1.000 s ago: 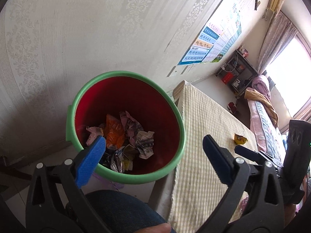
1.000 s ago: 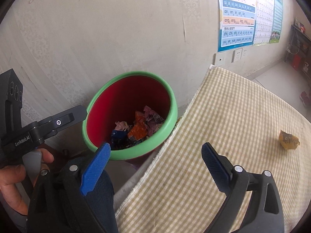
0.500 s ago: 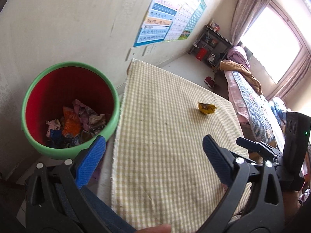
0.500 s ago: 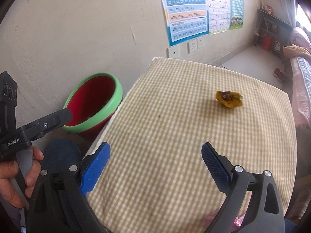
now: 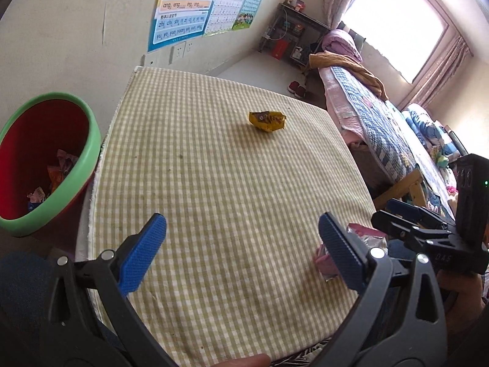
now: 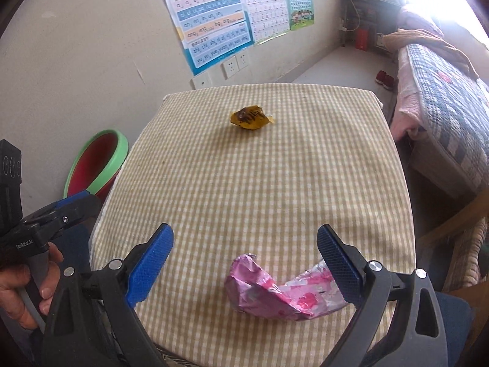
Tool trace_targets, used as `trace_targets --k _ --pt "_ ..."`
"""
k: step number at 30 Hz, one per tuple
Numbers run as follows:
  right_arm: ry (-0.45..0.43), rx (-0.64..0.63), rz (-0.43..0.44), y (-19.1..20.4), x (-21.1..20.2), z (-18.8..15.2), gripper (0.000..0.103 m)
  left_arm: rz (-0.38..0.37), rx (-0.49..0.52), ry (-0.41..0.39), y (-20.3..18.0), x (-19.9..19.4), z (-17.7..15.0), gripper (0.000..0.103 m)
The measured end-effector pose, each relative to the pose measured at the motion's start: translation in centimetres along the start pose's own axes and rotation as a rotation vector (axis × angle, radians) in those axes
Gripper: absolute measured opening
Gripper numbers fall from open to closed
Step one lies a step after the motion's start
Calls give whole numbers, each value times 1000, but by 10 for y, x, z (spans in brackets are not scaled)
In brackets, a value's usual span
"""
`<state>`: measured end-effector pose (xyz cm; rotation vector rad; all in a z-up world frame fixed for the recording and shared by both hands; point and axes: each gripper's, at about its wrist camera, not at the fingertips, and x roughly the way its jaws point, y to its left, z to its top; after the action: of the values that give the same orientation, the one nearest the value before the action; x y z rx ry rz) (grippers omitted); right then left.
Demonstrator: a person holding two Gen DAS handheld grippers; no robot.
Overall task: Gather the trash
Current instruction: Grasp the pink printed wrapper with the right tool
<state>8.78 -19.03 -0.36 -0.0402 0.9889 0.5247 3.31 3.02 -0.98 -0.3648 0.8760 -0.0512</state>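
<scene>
While both grippers hang over a checked table (image 6: 275, 183), two pieces of trash lie on it. The right gripper (image 6: 244, 260), fingers spread wide and holding nothing, frames a pink wrapper (image 6: 275, 290) at the lower centre of its view, the wrapper's right end just beside the right finger. The left gripper (image 5: 241, 244) is likewise wide open and empty. A yellow wrapper (image 5: 267, 120) sits upper centre, well apart from both. At the left edge stands a red bin (image 5: 39, 140) with a green rim, wrappers inside.
</scene>
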Motion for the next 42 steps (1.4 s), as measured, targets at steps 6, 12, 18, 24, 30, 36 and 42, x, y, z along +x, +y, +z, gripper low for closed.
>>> trace_targets --k 6,12,18,24,30,36,42 --pt "28 141 -37 -29 -3 -28 96 -5 83 41 -22 12 -16 97" --pt "46 316 -92 -55 -1 -47 96 4 71 55 -20 17 -21 97" --pt "125 410 -72 -68 17 -57 96 10 58 62 -16 17 -21 97" --pt "185 447 9 -71 36 -58 89 13 61 69 -16 19 -22 97" --pt "205 361 35 -59 50 -46 47 18 57 70 -15 20 -23 97" --pt "233 290 42 -48 61 -39 8 22 57 75 -16 20 -24 97" --pt "185 228 13 -43 55 -29 8 22 52 74 -16 20 -20 97"
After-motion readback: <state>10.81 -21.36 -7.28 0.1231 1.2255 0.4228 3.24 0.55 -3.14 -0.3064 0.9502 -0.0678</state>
